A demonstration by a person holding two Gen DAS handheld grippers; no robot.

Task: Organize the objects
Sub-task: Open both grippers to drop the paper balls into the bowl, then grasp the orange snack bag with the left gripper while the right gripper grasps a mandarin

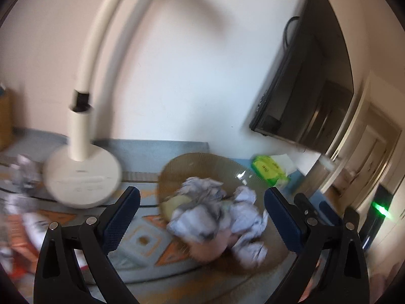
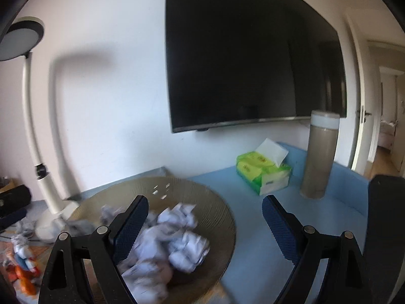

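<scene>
Through the left wrist view: left gripper (image 1: 202, 217) hovering released and empty over crumpled paper balls (image 1: 217, 212) heaped in a ribbed bowl (image 1: 202, 162), apparently gathered there for tidying, beside a lamp base (image 1: 81, 177). Through the right wrist view: right gripper (image 2: 205, 224) likewise hanging wide and empty above the same bowl on the desk (image 2: 253, 253), tissue pack (image 2: 263, 174) and tall canister (image 2: 319, 157) standing well apart.

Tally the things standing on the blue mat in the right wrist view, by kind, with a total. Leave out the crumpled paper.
Ribbed brown bowl: 1
Green tissue pack: 1
Tall beige canister: 1
Total: 3

The bowl sits at the blue mat's left edge and may only partly rest on it. The crumpled paper inside is too blurred to count.
</scene>
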